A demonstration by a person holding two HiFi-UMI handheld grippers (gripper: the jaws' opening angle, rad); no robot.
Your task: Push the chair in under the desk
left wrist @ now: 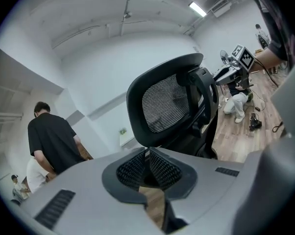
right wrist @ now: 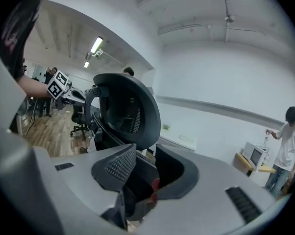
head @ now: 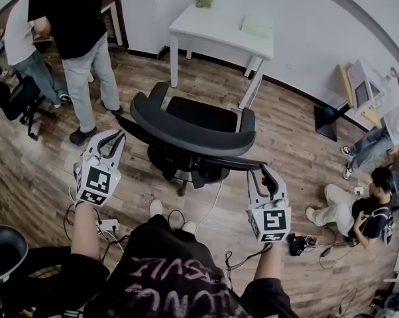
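Wood-plank floor (head: 299, 131), white desk (head: 213, 28) beyond the chair (head: 203, 114). Left gripper (head: 114, 139) clenched on nothing, tips just beside the left end of the backrest (head: 186, 134). Right gripper (head: 264, 175) jaws apart, nothing pinched, at the backrest's right end; contact unclear.

Chair stands well short of the desk, seat facing it, not under.

Risks:
- Clenched tips make a narrow contact on a curved rim and may slide off.
- An uneven push would swivel the chair and drive an armrest (head: 247, 119) into a desk leg (head: 251, 88).
- The floor cable (head: 209, 205) beside the chair could snag its wheels.

Left gripper (head: 112, 139) jaws together; right gripper (head: 266, 175) jaws apart.
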